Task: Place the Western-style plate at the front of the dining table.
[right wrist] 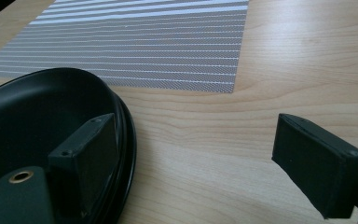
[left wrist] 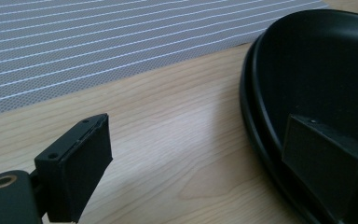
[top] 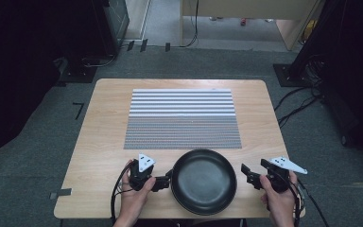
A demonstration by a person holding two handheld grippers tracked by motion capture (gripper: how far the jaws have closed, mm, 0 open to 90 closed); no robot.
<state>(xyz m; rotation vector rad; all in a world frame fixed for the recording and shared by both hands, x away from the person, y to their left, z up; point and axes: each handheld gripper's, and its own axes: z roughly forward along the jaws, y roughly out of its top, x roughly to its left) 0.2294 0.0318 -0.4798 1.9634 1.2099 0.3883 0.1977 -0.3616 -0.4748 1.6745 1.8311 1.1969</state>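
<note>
A light wood-grain desk (top: 99, 142) with rounded corners is shown on grey carpet (top: 38, 156), with dark equipment stands and loose cables (top: 293, 101) at the room's sides. A grey placemat (top: 182, 118) with white stripes is laid across the middle of the desk, its stripes broader toward the far edge. No readable writing is seen. A black frying pan (top: 203, 180) is placed at the near edge of the desk, just short of the placemat's near border. The left gripper (top: 163, 182) is held at the pan's left rim, jaws wide apart, one over the pan's rim and one over bare wood; nothing is clamped. The right gripper (top: 250, 176) is held just right of the pan, jaws likewise spread wide and empty.
</note>
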